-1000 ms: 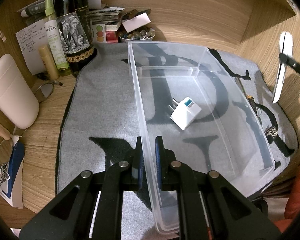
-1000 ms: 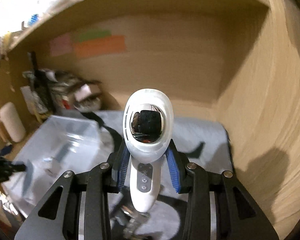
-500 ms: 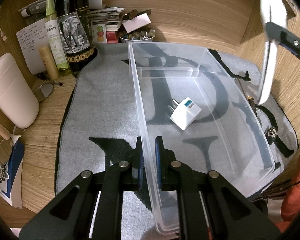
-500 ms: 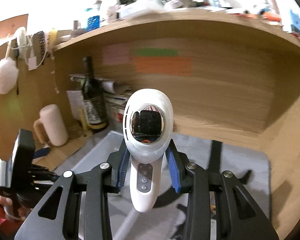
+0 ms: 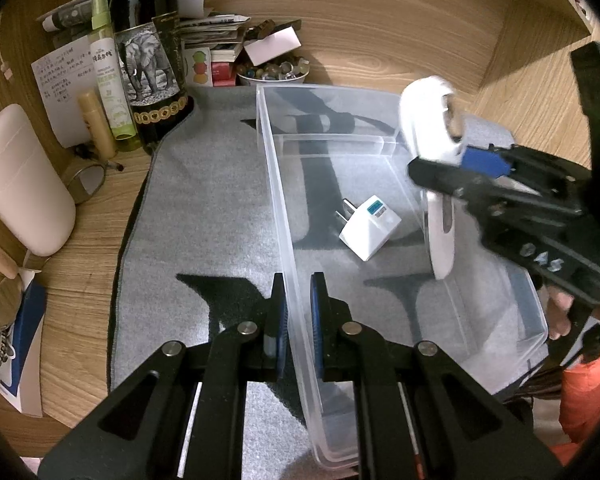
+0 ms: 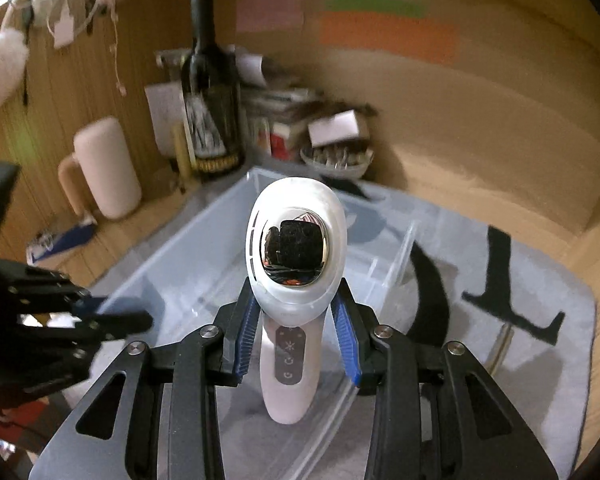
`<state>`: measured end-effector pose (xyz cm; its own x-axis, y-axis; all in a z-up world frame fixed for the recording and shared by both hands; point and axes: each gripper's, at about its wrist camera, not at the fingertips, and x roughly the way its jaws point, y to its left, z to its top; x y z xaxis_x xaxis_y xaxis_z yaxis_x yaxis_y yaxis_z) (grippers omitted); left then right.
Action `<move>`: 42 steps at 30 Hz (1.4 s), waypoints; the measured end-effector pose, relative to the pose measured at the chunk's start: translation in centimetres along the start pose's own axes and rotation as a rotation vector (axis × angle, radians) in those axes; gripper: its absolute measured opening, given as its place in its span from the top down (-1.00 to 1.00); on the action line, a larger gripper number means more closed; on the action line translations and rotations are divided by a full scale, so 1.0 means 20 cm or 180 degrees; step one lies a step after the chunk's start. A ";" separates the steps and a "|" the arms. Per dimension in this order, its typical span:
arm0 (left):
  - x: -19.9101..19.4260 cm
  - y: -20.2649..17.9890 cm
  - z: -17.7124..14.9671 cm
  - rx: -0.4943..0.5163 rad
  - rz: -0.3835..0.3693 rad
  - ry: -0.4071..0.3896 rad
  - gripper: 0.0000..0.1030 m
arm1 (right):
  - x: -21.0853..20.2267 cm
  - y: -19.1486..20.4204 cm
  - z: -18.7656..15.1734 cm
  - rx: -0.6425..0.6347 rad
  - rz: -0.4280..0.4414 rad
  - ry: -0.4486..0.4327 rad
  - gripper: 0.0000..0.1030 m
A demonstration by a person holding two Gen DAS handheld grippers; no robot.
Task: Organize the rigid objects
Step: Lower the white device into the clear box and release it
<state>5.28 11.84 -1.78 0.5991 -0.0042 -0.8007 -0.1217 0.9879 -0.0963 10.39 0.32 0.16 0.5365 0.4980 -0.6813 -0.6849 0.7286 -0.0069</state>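
Note:
A clear plastic bin (image 5: 384, 148) lies on a grey mat. A white plug adapter (image 5: 370, 227) lies inside it. My left gripper (image 5: 298, 314) is shut on the bin's left wall near the front. My right gripper (image 6: 298, 328) is shut on a white handheld device (image 6: 296, 264) with a mirrored head and buttons on its handle. It holds the device above the bin (image 6: 204, 264). In the left wrist view the device (image 5: 432, 148) hangs over the bin's right side.
A wine bottle (image 5: 150, 52), a green spray bottle (image 5: 110, 76), papers and a bowl of marbles (image 5: 274, 72) crowd the back left. A white jug (image 5: 18, 184) stands at the left. Wooden walls close the back and right.
My right gripper has carried the white device down and leftward, from high by the right wall to just over the bin. My left gripper has kept its grip on the bin wall.

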 end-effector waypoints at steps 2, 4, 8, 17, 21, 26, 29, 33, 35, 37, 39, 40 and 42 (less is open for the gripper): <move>0.00 0.00 0.00 0.0000 -0.0006 -0.0002 0.80 | 0.04 0.01 -0.01 -0.0038 0.0000 0.0076 0.36; 0.00 0.00 0.00 -0.0004 -0.0009 0.0000 0.80 | 0.07 0.02 -0.01 -0.0080 0.0017 0.0162 0.36; 0.00 0.00 0.00 0.0000 -0.0002 -0.0001 0.80 | 0.10 0.02 0.00 -0.0154 -0.0003 0.0272 0.35; 0.01 0.00 0.00 0.0002 -0.0009 0.0006 0.80 | 0.10 0.03 -0.01 -0.0220 0.0031 0.0425 0.27; 0.01 0.00 0.00 0.0022 0.0000 0.0009 0.80 | 0.03 0.02 0.00 -0.0187 0.0033 0.0280 0.10; 0.01 0.00 0.00 0.0026 0.0002 0.0008 0.80 | -0.07 0.00 0.03 -0.0147 0.0000 0.0087 -0.13; 0.01 0.00 0.00 0.0029 0.0002 0.0009 0.80 | -0.14 -0.02 0.03 -0.0143 -0.0084 -0.0030 -0.27; 0.01 0.00 0.00 0.0028 0.0004 0.0011 0.80 | -0.21 -0.06 0.03 -0.0112 -0.0210 -0.0138 -0.34; 0.01 0.00 0.00 0.0031 0.0007 0.0011 0.80 | -0.25 -0.10 0.02 -0.0076 -0.0302 -0.0216 -0.34; 0.01 0.00 0.00 0.0039 0.0020 0.0015 0.80 | -0.30 -0.15 0.01 -0.0020 -0.0368 -0.0274 -0.34; 0.01 0.00 0.00 0.0043 0.0028 0.0015 0.80 | -0.35 -0.20 0.00 0.0044 -0.0416 -0.0310 -0.35; 0.01 0.00 0.00 0.0042 0.0025 0.0016 0.80 | -0.37 -0.23 -0.02 0.0058 -0.0427 -0.0336 -0.37; 0.01 0.00 0.00 0.0041 0.0023 0.0015 0.80 | -0.42 -0.29 -0.05 0.0152 -0.0518 -0.0377 -0.45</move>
<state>5.43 11.78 -1.98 0.5944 0.0023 -0.8041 -0.1160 0.9898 -0.0828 9.44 -8.54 5.20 0.6942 0.4217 -0.5832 -0.5620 0.8239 -0.0731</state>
